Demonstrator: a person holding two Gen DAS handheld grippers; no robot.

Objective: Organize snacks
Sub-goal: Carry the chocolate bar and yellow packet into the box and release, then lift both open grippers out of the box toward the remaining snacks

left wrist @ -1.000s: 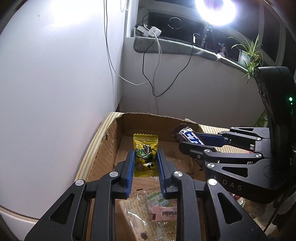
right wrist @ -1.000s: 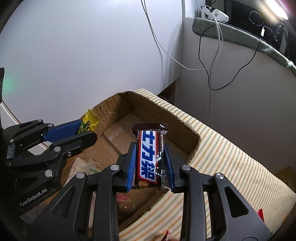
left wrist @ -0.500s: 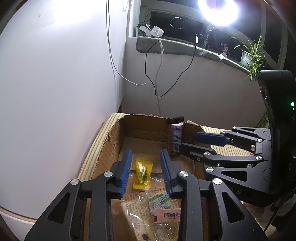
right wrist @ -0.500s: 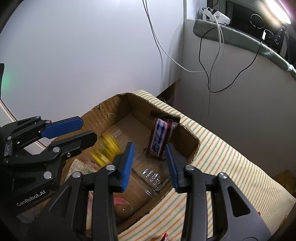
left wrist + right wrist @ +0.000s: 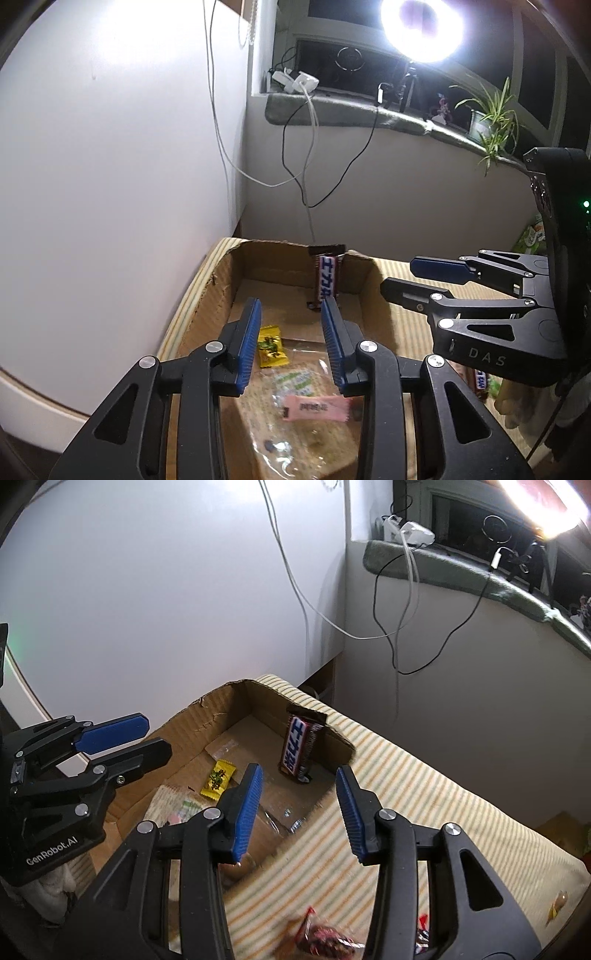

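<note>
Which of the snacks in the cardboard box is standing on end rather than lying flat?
The chocolate bar with the blue-and-white label: it stands upright, leaning against the box's far wall. The yellow candy packet and the pink wrapper lie flat.

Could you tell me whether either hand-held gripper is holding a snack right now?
Nothing is held: the left hand-held gripper and right hand-held gripper are both open and empty.

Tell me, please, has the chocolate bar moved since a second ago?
Yes. It left the right tool and now stands leaning against the cardboard box's far wall, chocolate bar upright.
</note>
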